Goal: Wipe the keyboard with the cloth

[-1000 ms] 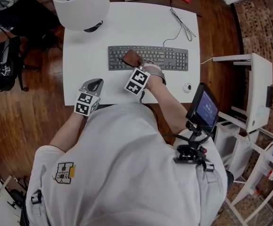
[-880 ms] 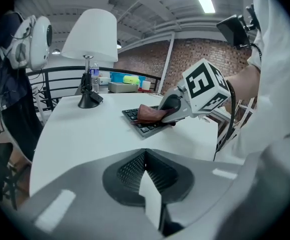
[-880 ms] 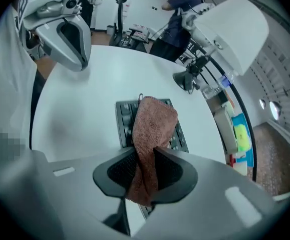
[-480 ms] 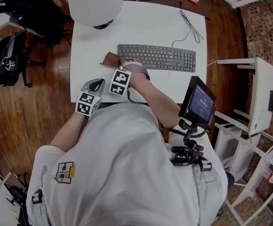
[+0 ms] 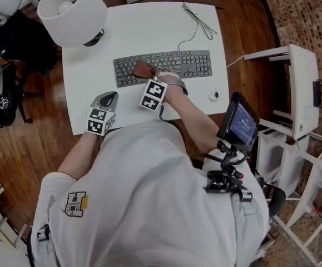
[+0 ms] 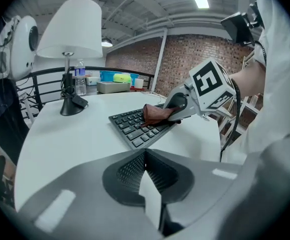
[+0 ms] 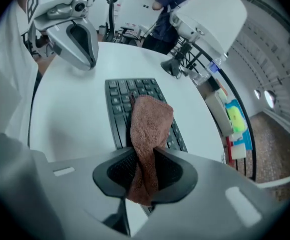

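R tongs (image 5: pixel 148 75) clamped on cloth (image 5: pixel 143 69), which swept from off kbd (image 5: pixel 186 63) L end back onto its L keys, so prob. mid-wipe; L tongs (image 5: pixel 107 99) together, empty, near kbd's front-L corner.

My right claw (image 5: pixel 151 77) has dragged the cloth (image 5: pixel 143 69) back onto the left keys of the keyboard (image 5: pixel 177 64); half a second ago it lay on the table (image 5: pixel 149 26), just past that end.
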`<state>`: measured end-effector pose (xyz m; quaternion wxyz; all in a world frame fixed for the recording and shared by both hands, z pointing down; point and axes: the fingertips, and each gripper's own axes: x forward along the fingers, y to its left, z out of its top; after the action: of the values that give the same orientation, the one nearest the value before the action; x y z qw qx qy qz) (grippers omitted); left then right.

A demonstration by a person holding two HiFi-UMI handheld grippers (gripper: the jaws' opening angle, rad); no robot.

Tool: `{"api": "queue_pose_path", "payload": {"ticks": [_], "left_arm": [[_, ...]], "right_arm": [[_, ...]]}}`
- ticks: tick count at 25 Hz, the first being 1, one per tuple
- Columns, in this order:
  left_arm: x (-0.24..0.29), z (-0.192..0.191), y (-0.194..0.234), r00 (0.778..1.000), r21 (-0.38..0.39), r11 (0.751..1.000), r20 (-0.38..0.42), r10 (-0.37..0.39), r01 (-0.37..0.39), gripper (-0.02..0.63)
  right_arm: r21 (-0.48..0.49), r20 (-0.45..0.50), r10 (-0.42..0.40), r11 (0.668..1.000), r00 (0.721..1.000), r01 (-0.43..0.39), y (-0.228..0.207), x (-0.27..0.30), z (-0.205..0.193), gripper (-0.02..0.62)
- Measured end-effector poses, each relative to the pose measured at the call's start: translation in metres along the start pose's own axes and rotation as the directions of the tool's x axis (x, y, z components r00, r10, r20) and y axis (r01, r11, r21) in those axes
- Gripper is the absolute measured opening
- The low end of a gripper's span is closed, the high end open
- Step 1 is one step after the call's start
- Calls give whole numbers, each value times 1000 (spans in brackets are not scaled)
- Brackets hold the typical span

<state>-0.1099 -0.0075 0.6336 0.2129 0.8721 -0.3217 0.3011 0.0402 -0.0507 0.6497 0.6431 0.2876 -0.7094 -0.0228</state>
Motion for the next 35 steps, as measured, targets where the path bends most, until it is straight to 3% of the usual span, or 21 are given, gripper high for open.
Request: {"api": "queue_pose_path", "payload": {"ticks": [5,11,16,21,30,35], "left_arm": [[22,11,-8,1000,26,1000,-18,-13,13,0],[32,18,-15,999,32,999,-40,-6,8,0],[32,22,-19,1000,29,1000,-29,-6,6,0],[28,19,-15,1000,16,1000,-18,-2,3,0],[2,1,-3,1000,-5,1000,-8,12,-12,0],[-16,-13,3,1000,-10,1000,-5,21,-21,0]], "right_arm": [[126,-100,-46,990,994,59,-39,3,-93,89],[292,-243,-66,946,968,138,-78,-3,-211,89],[376,-342,-65,905,937,200,-88,-12,-267,89],[344,-306,-51,925,951,160,-68,-12,-229,89],[169,-150,-40,983,988,66,-18,-5,-85,87],[13,-25,-9,1000,1000,10,20,-4,9,87]]}}
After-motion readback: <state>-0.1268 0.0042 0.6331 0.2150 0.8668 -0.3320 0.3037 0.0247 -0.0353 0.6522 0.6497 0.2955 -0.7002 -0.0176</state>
